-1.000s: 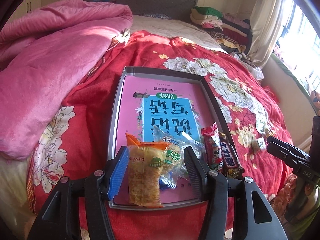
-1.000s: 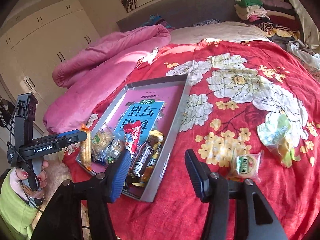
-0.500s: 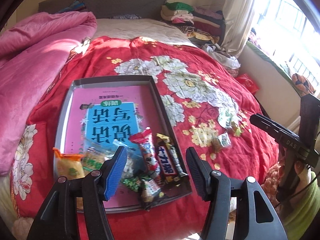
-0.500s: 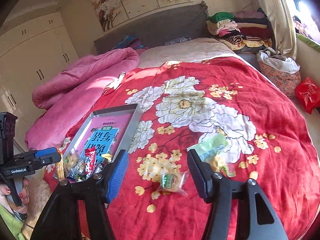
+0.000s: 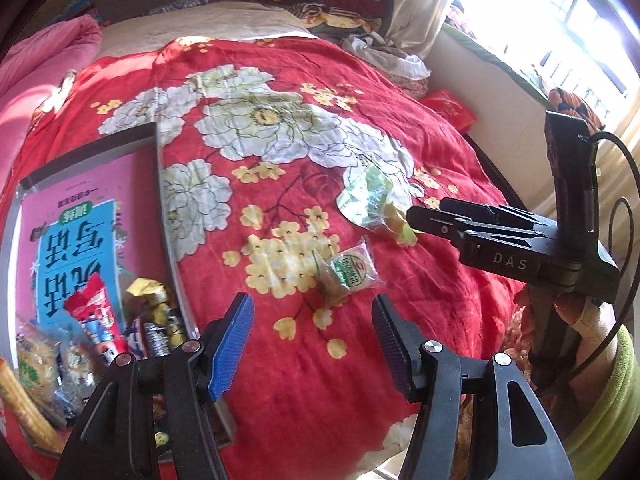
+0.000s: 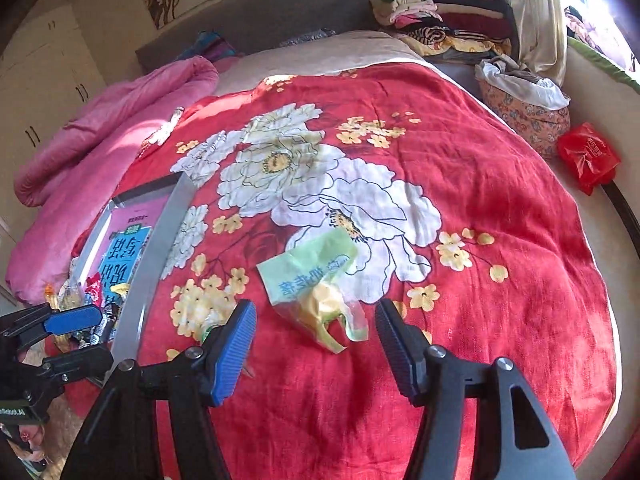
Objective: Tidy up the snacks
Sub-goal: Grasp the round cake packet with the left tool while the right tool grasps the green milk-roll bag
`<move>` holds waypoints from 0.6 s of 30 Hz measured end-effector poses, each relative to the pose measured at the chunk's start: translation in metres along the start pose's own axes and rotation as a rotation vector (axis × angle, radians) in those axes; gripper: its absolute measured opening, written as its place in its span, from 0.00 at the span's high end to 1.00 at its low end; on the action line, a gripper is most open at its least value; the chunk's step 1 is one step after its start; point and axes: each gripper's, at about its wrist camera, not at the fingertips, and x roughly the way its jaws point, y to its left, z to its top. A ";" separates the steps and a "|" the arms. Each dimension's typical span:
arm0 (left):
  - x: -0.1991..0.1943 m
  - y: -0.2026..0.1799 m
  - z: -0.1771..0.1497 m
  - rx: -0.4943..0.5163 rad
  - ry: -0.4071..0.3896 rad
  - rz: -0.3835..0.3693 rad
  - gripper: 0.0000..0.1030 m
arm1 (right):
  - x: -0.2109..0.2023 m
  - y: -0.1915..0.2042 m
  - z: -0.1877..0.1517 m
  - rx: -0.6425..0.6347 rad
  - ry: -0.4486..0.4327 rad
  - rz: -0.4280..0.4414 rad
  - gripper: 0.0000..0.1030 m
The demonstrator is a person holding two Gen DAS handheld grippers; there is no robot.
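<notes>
My left gripper (image 5: 310,320) is open and empty over the red flowered bedspread (image 5: 280,380). Just beyond its tips lies a small clear packet with a round green label (image 5: 352,268). A crumpled pale green bag with yellow contents (image 6: 316,280) lies further right, and my open right gripper (image 6: 316,320) hovers at its near end, pads clear of it. The left wrist view shows that bag (image 5: 372,204) with the right gripper (image 5: 416,216) beside it. At the left, a grey tray (image 5: 168,240) holds a pink book (image 5: 80,232) and several wrapped snacks (image 5: 100,328).
A pink quilt (image 6: 100,120) is bunched along the bed's left side. Folded clothes (image 6: 432,20) are stacked at the head on the right, with a red plastic bag (image 6: 588,156) on the ledge by the window. The person's hand (image 5: 580,320) holds the right gripper.
Both grippers have swung right, away from the tray and its snacks, to the two loose packets on the bedspread. The tray has slid to the left edge of both views.
</notes>
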 end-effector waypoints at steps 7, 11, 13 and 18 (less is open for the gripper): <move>0.042 -0.013 0.010 -0.007 0.077 -0.012 0.39 | 0.041 0.005 0.005 -0.114 0.120 -0.022 0.40; 0.059 -0.016 0.013 -0.018 0.100 -0.004 0.39 | 0.055 0.010 0.004 -0.165 0.140 -0.035 0.40; 0.066 -0.017 0.013 -0.022 0.108 0.002 0.39 | 0.057 0.011 0.004 -0.181 0.141 -0.034 0.46; 0.077 -0.024 0.016 -0.022 0.101 -0.006 0.39 | 0.057 0.008 0.004 -0.154 0.135 -0.003 0.64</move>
